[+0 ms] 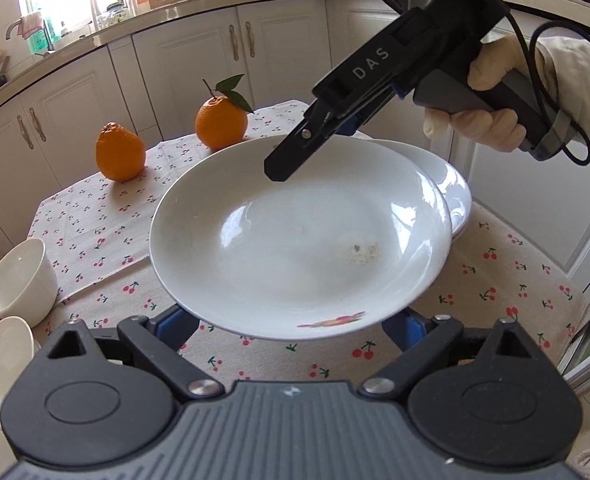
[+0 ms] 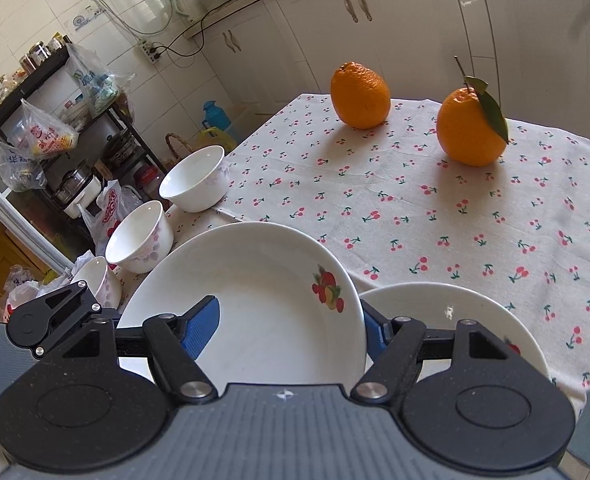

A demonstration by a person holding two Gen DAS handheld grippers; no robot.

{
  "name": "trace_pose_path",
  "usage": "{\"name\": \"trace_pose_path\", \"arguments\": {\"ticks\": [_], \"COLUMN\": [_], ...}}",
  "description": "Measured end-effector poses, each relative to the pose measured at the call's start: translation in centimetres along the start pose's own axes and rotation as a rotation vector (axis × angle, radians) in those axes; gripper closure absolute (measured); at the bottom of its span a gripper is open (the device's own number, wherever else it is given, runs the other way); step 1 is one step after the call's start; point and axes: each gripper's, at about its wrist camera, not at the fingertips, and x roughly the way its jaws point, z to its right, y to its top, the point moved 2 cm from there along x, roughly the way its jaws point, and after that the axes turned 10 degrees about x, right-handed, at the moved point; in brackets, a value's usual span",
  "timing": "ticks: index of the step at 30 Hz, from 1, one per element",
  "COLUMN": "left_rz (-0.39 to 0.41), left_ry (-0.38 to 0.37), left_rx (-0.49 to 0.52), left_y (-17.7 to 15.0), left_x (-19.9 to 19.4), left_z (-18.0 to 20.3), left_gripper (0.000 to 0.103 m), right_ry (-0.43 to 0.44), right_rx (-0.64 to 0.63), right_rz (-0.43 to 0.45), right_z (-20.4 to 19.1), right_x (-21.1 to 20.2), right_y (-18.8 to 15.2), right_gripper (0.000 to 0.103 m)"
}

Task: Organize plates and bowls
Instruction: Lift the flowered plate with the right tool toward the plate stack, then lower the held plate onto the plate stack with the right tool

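Note:
A white plate with a fruit print [image 1: 295, 240] hangs tilted above the cherry-print tablecloth [image 1: 107, 232]. My right gripper [image 1: 281, 170] is shut on its far rim. In the right wrist view one blue pad [image 2: 203, 322] lies inside the plate [image 2: 263, 304] and the other sits behind its rim, the right gripper [image 2: 291, 322] clamping it. My left gripper [image 1: 291, 322] stands open, its fingers spread wide under the plate's near edge with the tips hidden. A second white plate [image 1: 453, 192] [image 2: 435, 304] lies on the cloth, partly under the held one.
White bowls [image 2: 195, 180] [image 2: 139, 240] [image 2: 97, 280] line the table's left edge. Two oranges [image 2: 361, 94] [image 2: 471, 128] stand at the far side. Kitchen cabinets [image 1: 183, 64] run behind the table. A rack with bags [image 2: 39, 128] is beyond the bowls.

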Motion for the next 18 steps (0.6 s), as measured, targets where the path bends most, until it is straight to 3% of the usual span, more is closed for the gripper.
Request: {"name": "trace_pose_path", "arguments": {"ticks": [18], "left_rz": [0.004], "left_ry": [-0.111], "left_rx": [0.085], "left_y": [2.2], "left_x": [2.0], "left_z": [3.0], "left_gripper": [0.006], "right_ry": [-0.079], "right_rx": [0.09], "right_rz": [0.059], "right_z": [3.7], "right_x": [-4.2], "right_y": [-3.5], "right_gripper": [0.025]}}
